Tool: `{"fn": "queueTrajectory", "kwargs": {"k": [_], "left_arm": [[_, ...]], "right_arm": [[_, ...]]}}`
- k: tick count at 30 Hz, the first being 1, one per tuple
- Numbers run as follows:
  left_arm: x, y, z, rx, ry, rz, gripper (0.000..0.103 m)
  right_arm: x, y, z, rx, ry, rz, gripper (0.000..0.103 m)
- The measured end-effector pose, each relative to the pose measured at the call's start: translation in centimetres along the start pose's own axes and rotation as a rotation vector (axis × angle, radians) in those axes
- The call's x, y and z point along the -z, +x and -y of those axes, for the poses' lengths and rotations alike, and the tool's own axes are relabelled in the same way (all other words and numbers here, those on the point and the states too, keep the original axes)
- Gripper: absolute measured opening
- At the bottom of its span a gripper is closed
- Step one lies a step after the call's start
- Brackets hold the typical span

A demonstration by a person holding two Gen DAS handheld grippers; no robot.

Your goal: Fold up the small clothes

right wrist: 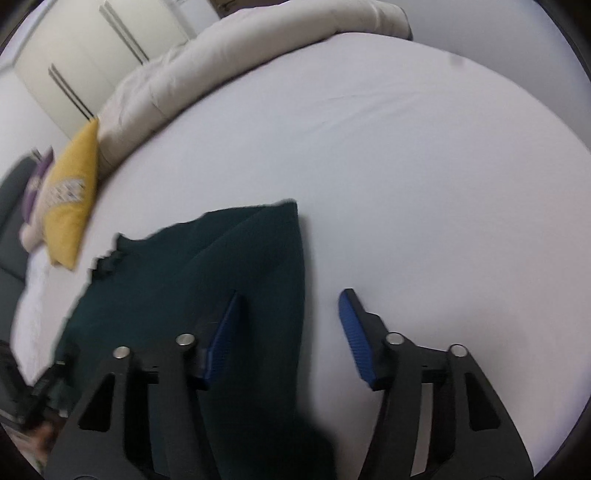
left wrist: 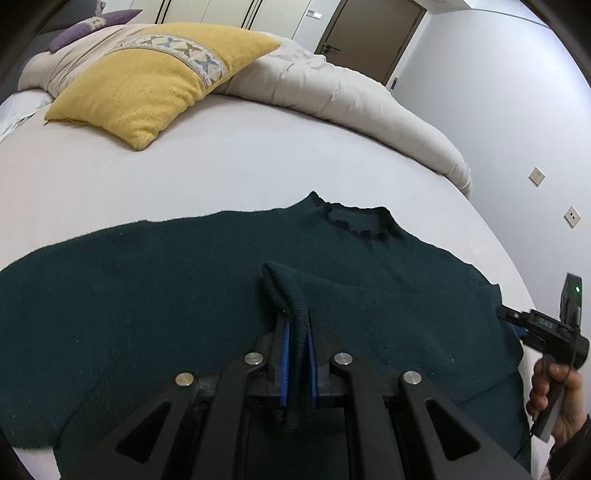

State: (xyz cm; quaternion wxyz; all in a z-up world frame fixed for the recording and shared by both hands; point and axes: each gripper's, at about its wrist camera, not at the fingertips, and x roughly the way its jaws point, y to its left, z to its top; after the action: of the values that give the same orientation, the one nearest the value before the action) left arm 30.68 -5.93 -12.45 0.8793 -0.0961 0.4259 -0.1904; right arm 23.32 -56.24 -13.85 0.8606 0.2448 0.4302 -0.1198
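Note:
A dark green knit sweater (left wrist: pixel 155 295) lies spread on the white bed, its collar (left wrist: pixel 354 221) toward the far side. My left gripper (left wrist: pixel 297 314) is shut on a ribbed cuff of the sweater (left wrist: pixel 284 288), held over the body of the garment. The right side of the sweater is folded inward. My right gripper (right wrist: pixel 290 295) is open, its blue pads (right wrist: pixel 225 332) straddling the sweater's folded right edge (right wrist: pixel 280 295); it also shows at the right edge of the left wrist view (left wrist: pixel 517 317), held by a hand.
The white bed sheet (right wrist: pixel 406 184) extends to the right. A yellow pillow (left wrist: pixel 155 81) and a beige duvet (left wrist: pixel 332 88) lie at the far side. A wall with sockets (left wrist: pixel 535 177) and a door (left wrist: pixel 369 33) are beyond the bed.

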Motion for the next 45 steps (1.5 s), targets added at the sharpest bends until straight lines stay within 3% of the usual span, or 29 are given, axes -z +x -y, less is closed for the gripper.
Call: {"fn": "queueTrajectory", "kwargs": {"k": [1, 2, 3, 10, 14, 16, 19, 21, 23, 24, 27, 29, 31, 32, 34, 36, 39, 40, 41, 43, 45], "left_arm": [[0.1, 0.1, -0.1, -0.003, 0.003, -0.002, 0.009], [0.2, 0.2, -0.2, -0.002, 0.001, -0.003, 0.009], [0.2, 0.2, -0.3, 0.003, -0.002, 0.001, 0.009], [-0.8, -1.2, 0.9, 0.008, 0.031, 0.090, 0.009], [0.7, 1.7, -0.6, -0.021, 0.007, 0.001, 0.009], [0.7, 1.5, -1.5, 0.015, -0.040, 0.009, 0.010], [0.8, 1.3, -1.4, 0.012, -0.029, 0.006, 0.010], [0.9, 1.2, -1.8, 0.022, -0.041, 0.003, 0.011], [1.0, 1.3, -2.1, 0.034, -0.054, -0.004, 0.012], [1.0, 1.4, -2.2, 0.038, -0.057, -0.009, 0.012], [1.1, 1.4, -2.0, 0.032, -0.053, -0.008, 0.012], [1.2, 1.3, -2.0, 0.032, -0.053, -0.006, 0.012], [1.3, 1.3, -2.0, 0.031, -0.055, -0.010, 0.012], [1.3, 1.2, -1.9, 0.029, -0.054, -0.011, 0.012], [1.3, 1.2, -1.8, 0.021, -0.049, -0.015, 0.012], [1.1, 1.2, -1.8, 0.024, -0.046, -0.025, 0.013], [1.1, -0.6, -2.5, 0.035, -0.082, -0.022, 0.023], [1.3, -2.0, -2.9, 0.030, -0.096, 0.001, 0.035], [1.7, -4.1, -3.7, 0.029, -0.113, 0.036, 0.046], [2.5, -7.3, -5.4, 0.026, -0.145, 0.076, 0.054], [3.9, -10.8, -8.3, 0.003, -0.190, 0.101, 0.057]], "right_arm": [[-0.5, 0.3, -0.1, 0.012, -0.019, 0.004, 0.037], [-1.0, 0.6, 0.0, 0.015, -0.025, -0.004, 0.011], [-1.5, 0.7, 0.2, -0.002, -0.012, -0.017, 0.006], [-2.0, -0.6, -0.2, -0.008, -0.014, 0.071, 0.005], [-1.3, 1.4, 1.1, 0.005, 0.009, 0.057, 0.004], [-1.1, 1.4, 1.1, 0.002, 0.008, 0.075, 0.004], [-1.3, 1.4, 1.7, -0.003, 0.027, 0.076, 0.005], [-1.3, 1.1, 2.4, -0.033, 0.081, 0.056, 0.011], [-1.3, -0.1, 2.4, 0.010, 0.096, 0.052, 0.021], [-1.0, -1.2, 1.9, 0.031, 0.076, 0.076, 0.021], [0.5, -4.0, -0.8, -0.026, -0.027, 0.122, 0.021], [2.2, -4.1, -2.6, -0.064, -0.094, 0.102, 0.020], [3.8, -2.3, -3.3, -0.039, -0.140, 0.043, 0.019], [4.4, -1.0, -2.9, -0.023, -0.147, 0.021, 0.019], [4.7, -0.7, -1.8, -0.073, -0.133, 0.083, 0.018], [4.0, -1.1, -0.7, -0.115, -0.049, 0.067, 0.018], [3.9, -3.9, -1.5, -0.021, -0.067, 0.100, 0.022], [4.2, -5.2, -1.9, -0.020, -0.086, 0.134, 0.022], [4.6, -6.8, -2.4, -0.021, -0.104, 0.168, 0.026], [5.8, -9.4, -3.5, -0.027, -0.126, 0.219, 0.041], [7.3, -11.7, -4.9, -0.047, -0.140, 0.266, 0.066]]}}
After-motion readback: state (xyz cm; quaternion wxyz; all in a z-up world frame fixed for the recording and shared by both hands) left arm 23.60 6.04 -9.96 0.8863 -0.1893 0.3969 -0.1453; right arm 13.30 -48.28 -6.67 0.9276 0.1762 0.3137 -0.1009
